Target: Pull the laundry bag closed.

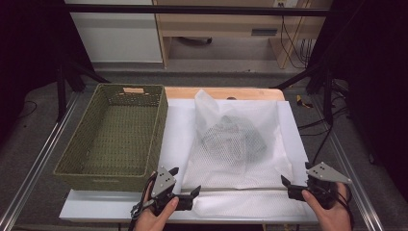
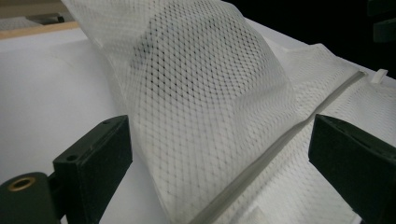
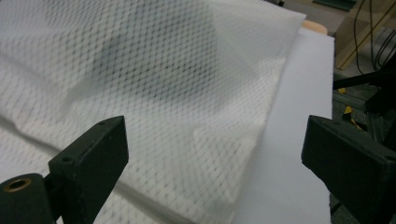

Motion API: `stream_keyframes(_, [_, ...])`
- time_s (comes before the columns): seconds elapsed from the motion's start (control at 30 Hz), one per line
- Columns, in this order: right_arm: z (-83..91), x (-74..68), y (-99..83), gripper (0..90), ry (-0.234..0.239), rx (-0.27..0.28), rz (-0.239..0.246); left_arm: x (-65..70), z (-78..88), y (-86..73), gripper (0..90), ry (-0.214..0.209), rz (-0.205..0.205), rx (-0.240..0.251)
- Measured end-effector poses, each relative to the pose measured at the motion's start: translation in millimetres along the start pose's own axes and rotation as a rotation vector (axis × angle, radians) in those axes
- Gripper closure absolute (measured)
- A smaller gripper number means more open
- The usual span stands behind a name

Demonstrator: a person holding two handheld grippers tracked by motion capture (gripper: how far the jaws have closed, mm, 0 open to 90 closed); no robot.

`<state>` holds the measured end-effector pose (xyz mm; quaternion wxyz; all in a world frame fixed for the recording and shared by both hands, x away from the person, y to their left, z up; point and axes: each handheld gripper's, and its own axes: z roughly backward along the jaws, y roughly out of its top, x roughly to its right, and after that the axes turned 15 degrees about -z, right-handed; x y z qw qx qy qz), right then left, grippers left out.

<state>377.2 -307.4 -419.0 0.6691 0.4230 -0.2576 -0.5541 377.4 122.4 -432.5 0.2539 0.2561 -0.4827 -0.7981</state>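
Hand-held grippers point(image 1: 185, 182) point(image 1: 297, 182) low, jaws apart, flanking mesh bag point(image 1: 231, 144)

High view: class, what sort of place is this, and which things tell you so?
Probably a lab recording station, not a home: a black frame bar spans above the table, loose cables hang behind it, and a person holds each hand-held gripper.

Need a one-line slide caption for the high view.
Both open grippers, left and right, flank a mesh bag beside an empty woven basket.
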Motion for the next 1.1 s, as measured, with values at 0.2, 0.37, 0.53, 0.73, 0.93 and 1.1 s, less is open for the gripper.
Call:
stream_keyframes(0.2, [-1.7,15.5,8.9,8.6,-0.039,0.082,-0.089,-14.3,-14.0,10.6,6.1,0.051,-0.017,0.024])
stream_keyframes(0.37, [-7.5,27.1,10.6,9.0,-0.061,0.122,-0.138,-27.2,-28.6,14.8,6.5,0.092,-0.041,0.037])
stream_keyframes(0.53, [-18.3,31.5,8.0,9.6,-0.086,0.118,-0.133,-38.3,-47.1,9.3,6.5,0.105,-0.046,0.026])
stream_keyframes(0.73, [-31.4,37.0,1.2,11.1,-0.109,0.095,-0.144,-45.9,-63.8,-1.5,6.2,0.129,-0.041,-0.014])
stream_keyframes(0.93, [-40.6,41.5,-12.0,11.0,-0.127,0.052,-0.190,-46.1,-70.6,-15.2,5.5,0.124,-0.024,-0.066])
stream_keyframes(1.1, [-39.1,41.0,-19.7,12.0,-0.129,0.045,-0.194,-46.9,-70.1,-20.7,5.5,0.129,0.012,-0.075])
